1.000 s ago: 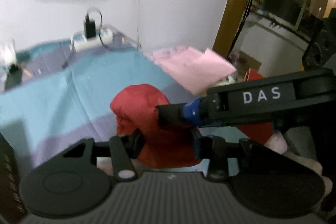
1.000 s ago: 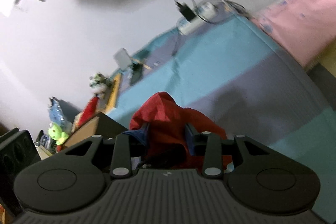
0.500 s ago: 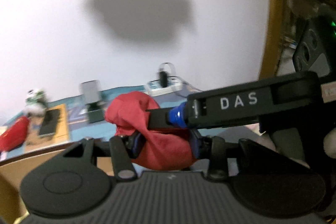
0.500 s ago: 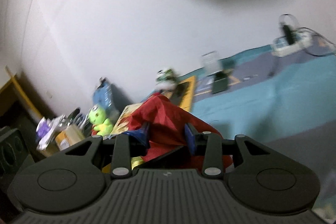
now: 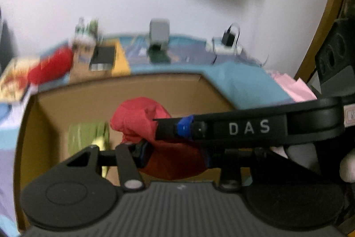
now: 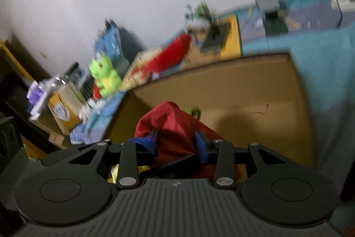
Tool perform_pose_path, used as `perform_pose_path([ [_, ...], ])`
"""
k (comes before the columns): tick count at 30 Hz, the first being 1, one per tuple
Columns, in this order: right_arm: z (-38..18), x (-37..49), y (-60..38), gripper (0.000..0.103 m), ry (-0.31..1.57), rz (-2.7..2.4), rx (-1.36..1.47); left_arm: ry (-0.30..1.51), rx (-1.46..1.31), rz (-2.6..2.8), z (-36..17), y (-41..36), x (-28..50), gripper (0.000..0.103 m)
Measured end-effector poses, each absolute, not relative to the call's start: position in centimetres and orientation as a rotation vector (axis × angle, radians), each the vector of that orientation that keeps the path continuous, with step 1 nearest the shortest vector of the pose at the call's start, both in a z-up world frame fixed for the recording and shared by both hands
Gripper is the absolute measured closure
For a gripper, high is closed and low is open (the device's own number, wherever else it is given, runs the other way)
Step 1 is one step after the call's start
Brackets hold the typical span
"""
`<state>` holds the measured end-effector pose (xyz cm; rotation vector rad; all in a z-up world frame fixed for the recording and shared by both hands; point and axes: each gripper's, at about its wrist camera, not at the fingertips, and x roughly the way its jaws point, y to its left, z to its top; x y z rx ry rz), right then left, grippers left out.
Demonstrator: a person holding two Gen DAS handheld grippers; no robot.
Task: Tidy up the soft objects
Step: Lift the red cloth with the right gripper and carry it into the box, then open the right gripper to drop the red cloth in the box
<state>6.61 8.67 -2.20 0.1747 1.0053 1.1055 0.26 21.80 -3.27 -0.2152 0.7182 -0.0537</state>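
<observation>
Both grippers hold one bunched red cloth [image 5: 142, 119] over an open cardboard box [image 5: 124, 88]. My left gripper [image 5: 175, 152] is shut on the cloth's lower part. My right gripper [image 6: 176, 142] is shut on the same red cloth [image 6: 175, 126]; its arm marked DAS [image 5: 248, 127] crosses the left wrist view from the right. A green and yellow soft item [image 5: 88, 137] lies on the box floor, under the cloth. The box's brown inner wall [image 6: 233, 99] fills the right wrist view.
A blue and purple bedspread [image 5: 239, 79] lies under the box. A folded pink cloth [image 5: 292, 88] is at the right. A red plush [image 6: 170, 54], a green frog plush [image 6: 104, 77], a book and a power strip [image 5: 226, 48] sit along the white wall.
Both grippers carried the red cloth left, from over the bedspread to above the open cardboard box. The box and the green item inside it came into view.
</observation>
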Motion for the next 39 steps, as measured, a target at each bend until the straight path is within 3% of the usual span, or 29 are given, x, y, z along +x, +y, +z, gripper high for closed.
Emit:
perform_pose_path([
  [6,-4.1,4.9,11.0,0.082,1.142,1.059,0.161,0.832,-0.258,-0.076,-5.9,25.2,-0.5,0.059],
  [8,-4.3,4.5,11.4,0.082,1.166,1.051,0.163,0.843,-0.231,-0.065,-6.2,25.6,-0.9,0.046],
  [16,-4.5,3.3,12.5,0.081,1.205,1.068,0.135,0.878,-0.266,-0.096,-6.8,28.1,-2.1,0.039],
  [39,-0.4,1.4,6.1,0.082,0.916,1.058,0.146,0.773,-0.057,-0.028,-1.0,23.7,-5.4,0.037],
])
